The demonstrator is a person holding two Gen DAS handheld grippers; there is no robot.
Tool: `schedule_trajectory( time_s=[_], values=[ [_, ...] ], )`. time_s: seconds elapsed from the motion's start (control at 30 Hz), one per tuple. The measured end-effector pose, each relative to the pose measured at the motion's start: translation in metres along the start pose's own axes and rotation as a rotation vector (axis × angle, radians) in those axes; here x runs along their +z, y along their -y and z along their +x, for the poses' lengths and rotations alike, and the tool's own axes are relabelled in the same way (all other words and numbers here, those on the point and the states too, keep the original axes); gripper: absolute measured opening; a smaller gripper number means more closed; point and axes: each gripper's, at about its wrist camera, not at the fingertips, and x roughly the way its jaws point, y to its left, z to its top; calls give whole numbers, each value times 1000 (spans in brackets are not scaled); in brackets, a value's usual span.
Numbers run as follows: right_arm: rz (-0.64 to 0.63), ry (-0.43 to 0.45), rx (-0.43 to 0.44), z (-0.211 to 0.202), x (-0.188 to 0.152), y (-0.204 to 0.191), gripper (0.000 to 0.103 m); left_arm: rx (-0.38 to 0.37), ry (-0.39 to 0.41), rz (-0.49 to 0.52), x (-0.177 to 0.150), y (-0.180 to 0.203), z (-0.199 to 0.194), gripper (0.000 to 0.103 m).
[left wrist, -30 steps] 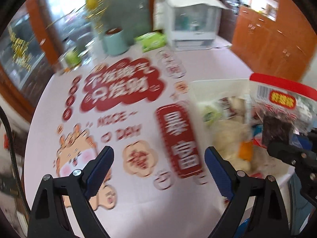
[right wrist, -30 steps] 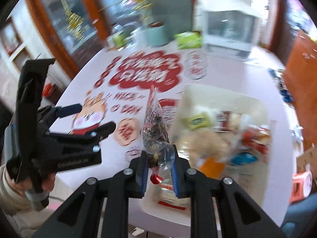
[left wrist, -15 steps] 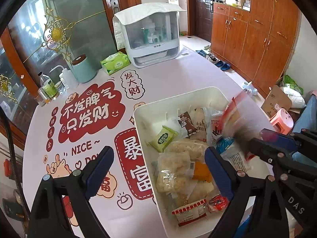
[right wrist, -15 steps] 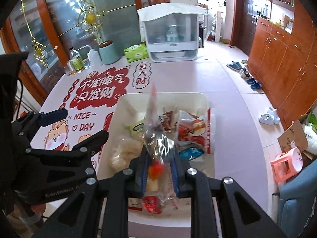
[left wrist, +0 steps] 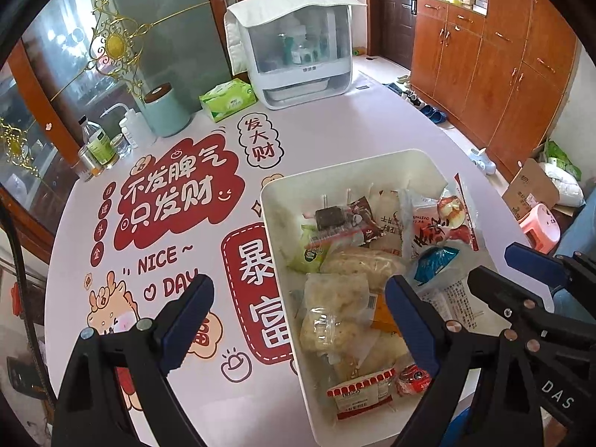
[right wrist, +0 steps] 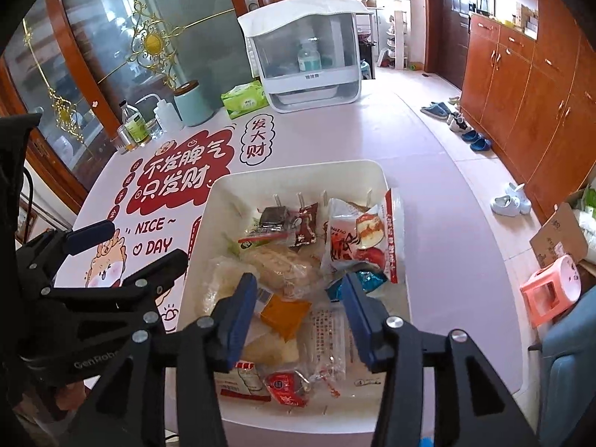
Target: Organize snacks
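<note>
1. You are holding your right gripper (right wrist: 298,298) spread and empty above the white plastic bin (right wrist: 298,169).
2. Your left gripper (left wrist: 298,305) is hanging spread beside it.
3. The clear dark-filled snack packet (right wrist: 273,219) is lying inside the bin.

White bin (left wrist: 372,164), pink tablecloth (left wrist: 327,126) with red lettering, green tissue pack (left wrist: 227,101), blue-padded black tool (left wrist: 298,311)
</note>
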Motion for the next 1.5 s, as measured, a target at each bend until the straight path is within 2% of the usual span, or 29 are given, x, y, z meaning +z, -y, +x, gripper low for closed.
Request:
schedule_trajectory(
  time_s=[0.4,0.7,0.93,1.2,1.5],
  values=[
    [10,42,3,-7,-7,-8,49,15,-3,-36,-16,-9,-11,93],
    [-6,51,21,-9,-19,-24,51,60,-4,-62,-43,-23,-28,93],
    [-41,65,46,-19,-33,-53,56,96,-4,-110,-65,-51,-49,93],
    [-117,122,63,-45,-36,-94,62,145,14,-200,-87,-83,-77,93],
    [-151,125,96,-57,-36,-124,63,190,47,-277,-100,-111,-98,93]
  ],
)
